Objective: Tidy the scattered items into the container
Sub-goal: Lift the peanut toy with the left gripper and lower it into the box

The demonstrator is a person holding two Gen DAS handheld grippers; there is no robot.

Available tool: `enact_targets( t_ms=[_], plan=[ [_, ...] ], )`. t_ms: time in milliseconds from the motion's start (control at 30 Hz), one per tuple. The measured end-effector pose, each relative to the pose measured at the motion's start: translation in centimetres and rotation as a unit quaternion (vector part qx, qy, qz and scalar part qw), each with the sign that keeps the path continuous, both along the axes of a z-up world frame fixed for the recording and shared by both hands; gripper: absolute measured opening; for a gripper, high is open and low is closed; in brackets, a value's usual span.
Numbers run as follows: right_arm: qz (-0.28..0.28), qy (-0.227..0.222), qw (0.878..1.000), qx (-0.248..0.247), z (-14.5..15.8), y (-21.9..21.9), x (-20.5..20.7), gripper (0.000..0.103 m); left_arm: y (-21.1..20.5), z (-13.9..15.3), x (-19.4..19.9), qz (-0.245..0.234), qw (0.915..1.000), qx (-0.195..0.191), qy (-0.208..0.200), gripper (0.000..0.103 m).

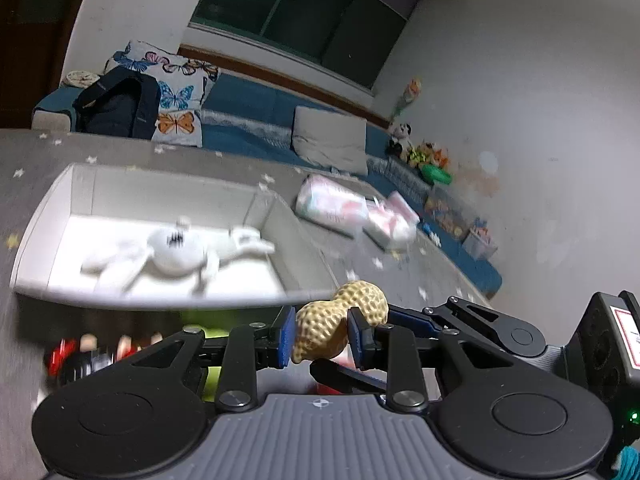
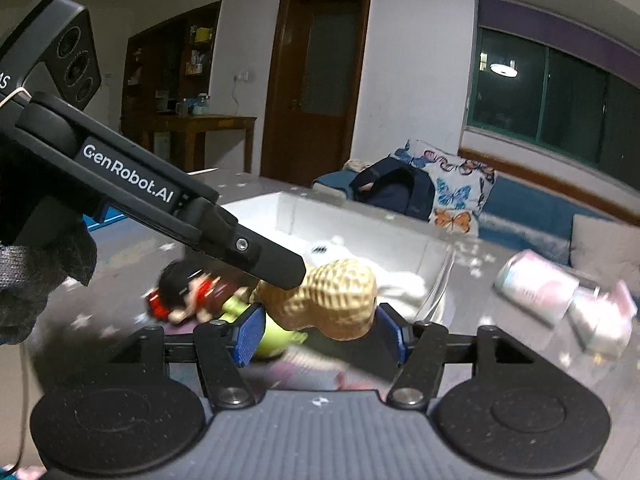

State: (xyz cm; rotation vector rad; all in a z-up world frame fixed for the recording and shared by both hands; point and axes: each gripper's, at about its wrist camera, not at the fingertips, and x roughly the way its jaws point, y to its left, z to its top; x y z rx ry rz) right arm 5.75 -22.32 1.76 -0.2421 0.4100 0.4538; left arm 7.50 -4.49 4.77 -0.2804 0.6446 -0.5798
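In the white rectangular box (image 1: pixel 60 200) one white plush animal (image 1: pixel 180 252) already lies, while one tan dimpled plastic peanut (image 1: pixel 340 328) hangs just short of its near wall, clenched by the left claw (image 1: pixel 320 338) and right claw (image 2: pixel 320 334), with one red-and-black doll (image 2: pixel 180 292) and one green toy (image 2: pixel 276 340) still outside.

White walls (image 1: pixel 520 60); a dark window (image 1: pixel 312 16) at twelve o'clock above a blue sofa (image 1: pixel 248 100); a brown door (image 2: pixel 316 80) beside a wooden desk (image 2: pixel 208 124).
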Motion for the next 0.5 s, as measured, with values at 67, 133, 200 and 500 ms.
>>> enact_targets(
  t_ms=[67, 133, 200, 500],
  plan=[
    [0.001, -0.001, 1.0, -0.015, 0.7, 0.2, 1.7, 0.062, 0.0, 0.3, 1.7, 0.006, 1.0, -0.005, 0.0, 0.03],
    [0.005, 0.004, 0.999, -0.034, 1.3, 0.4, 3.7, 0.062, 0.0, 0.3, 3.6, 0.012, 0.9998, -0.011, 0.006, 0.03],
    [0.01, 0.012, 0.998, -0.053, 1.5, 0.7, 5.6, 0.062, 0.1, 0.0, 5.4, 0.019, 0.9994, -0.018, 0.02, 0.03],
    [0.061, 0.094, 0.984, -0.141, 0.1, 2.7, 12.6, 0.062, 0.2, -3.2, 11.8, 0.039, 0.9936, -0.024, 0.104, 0.03]
  ],
)
